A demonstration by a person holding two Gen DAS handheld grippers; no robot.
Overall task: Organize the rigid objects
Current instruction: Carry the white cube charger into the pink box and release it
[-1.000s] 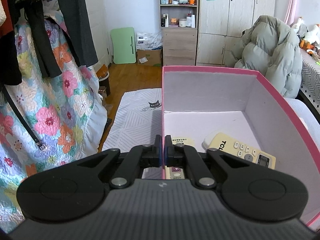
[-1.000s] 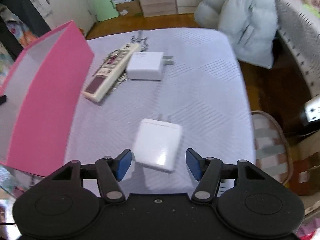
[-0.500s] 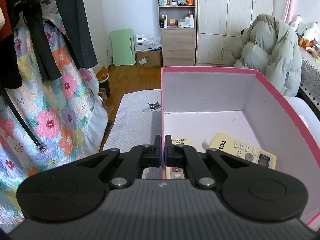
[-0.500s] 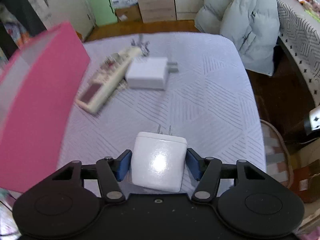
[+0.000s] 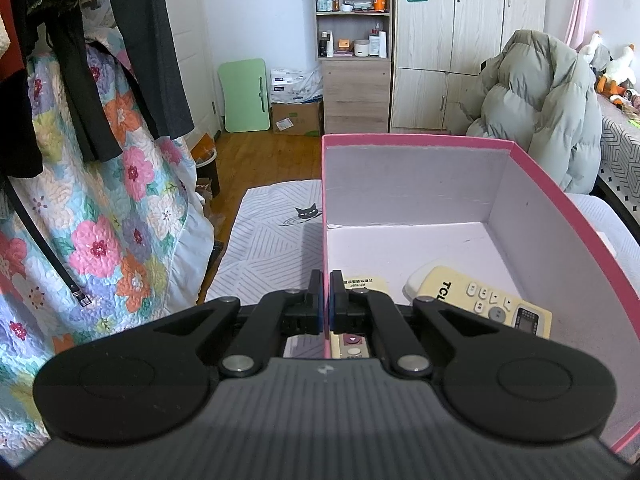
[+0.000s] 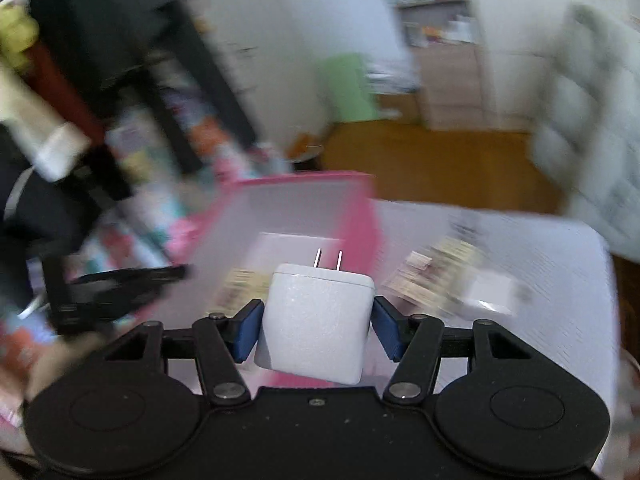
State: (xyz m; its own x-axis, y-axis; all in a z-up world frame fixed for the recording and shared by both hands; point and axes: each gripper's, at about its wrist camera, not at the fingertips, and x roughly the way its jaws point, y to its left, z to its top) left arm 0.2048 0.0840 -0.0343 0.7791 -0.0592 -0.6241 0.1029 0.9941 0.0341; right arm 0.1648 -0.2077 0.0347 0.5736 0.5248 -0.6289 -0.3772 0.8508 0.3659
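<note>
The white charger point(image 6: 318, 322) is clamped between the half-open jaws of the right gripper point(image 6: 318, 332), prongs toward twelve o'clock, where the pink box point(image 6: 304, 184) lies (left gripper point(image 5: 325, 302) pinched on its wall).

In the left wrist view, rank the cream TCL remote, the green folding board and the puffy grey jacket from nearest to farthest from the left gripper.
1. TCL remote: inside the pink box, just right of the left gripper.
2. Puffy jacket: far right.
3. Green board: against the back wall, left.

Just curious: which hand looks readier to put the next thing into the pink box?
The right gripper: it holds the charger facing the box. The left gripper is shut on the box wall.
</note>
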